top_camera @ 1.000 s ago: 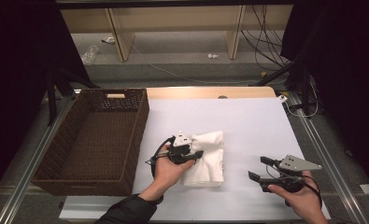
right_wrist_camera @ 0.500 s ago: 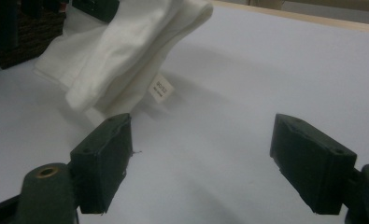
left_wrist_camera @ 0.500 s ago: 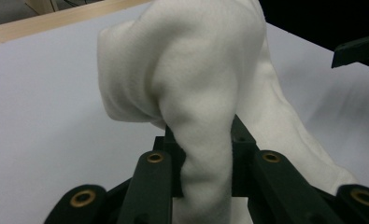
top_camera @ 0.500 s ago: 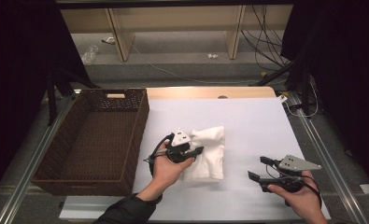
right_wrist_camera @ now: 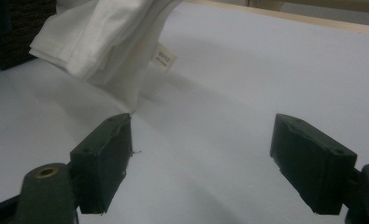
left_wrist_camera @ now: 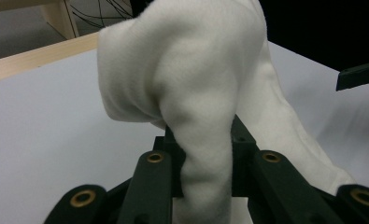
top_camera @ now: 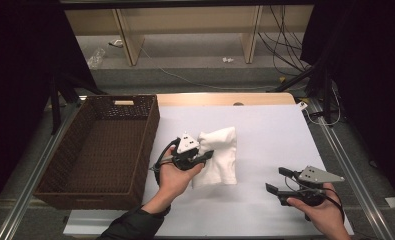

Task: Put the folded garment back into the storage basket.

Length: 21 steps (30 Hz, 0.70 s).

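Note:
A folded white cloth [top_camera: 219,155] hangs lifted above the white table cover, near its middle. My left gripper [top_camera: 205,156] is shut on the cloth's left edge. In the left gripper view the white cloth [left_wrist_camera: 196,93] bunches up between the black jaws and drapes away to the right. My right gripper [top_camera: 277,180] stands open low at the right, apart from the cloth. In the right gripper view its two pads [right_wrist_camera: 102,163] are wide apart over bare table, and the white cloth [right_wrist_camera: 102,37] with a small label hangs at the upper left.
A large dark wicker basket [top_camera: 135,150] stands at the left, its right wall close to my left hand. The white table cover [top_camera: 275,130] has a wooden strip along its far edge. Metal rails run along both table sides.
The left gripper has lifted the cloth slightly and drawn it a little left, towards the basket. The right gripper has barely moved.

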Each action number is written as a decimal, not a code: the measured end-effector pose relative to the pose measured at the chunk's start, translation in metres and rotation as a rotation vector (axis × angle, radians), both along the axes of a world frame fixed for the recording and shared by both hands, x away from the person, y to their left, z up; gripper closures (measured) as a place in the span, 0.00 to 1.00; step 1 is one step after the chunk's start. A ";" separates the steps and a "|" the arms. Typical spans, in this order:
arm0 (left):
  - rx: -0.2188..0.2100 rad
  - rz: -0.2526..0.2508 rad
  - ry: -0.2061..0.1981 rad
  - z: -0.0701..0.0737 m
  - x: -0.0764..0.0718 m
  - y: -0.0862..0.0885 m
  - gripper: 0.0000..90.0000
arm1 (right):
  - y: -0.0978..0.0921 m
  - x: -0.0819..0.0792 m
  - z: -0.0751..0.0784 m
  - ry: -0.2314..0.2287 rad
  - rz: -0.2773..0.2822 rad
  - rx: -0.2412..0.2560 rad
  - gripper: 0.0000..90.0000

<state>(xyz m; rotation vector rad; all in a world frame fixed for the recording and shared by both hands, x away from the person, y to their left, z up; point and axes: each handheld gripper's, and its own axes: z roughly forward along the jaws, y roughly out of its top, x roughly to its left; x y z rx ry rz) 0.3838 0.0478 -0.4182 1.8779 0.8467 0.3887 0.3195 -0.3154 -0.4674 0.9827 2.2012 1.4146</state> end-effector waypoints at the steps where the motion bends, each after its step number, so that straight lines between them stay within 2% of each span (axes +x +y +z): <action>1: 0.001 0.001 -0.002 0.001 0.000 0.000 0.83 | 0.000 0.000 0.000 0.000 0.000 0.000 0.24; 21: 0.010 0.023 -0.042 0.011 0.001 0.007 0.83 | 0.000 0.000 0.000 -0.002 -0.003 0.006 0.24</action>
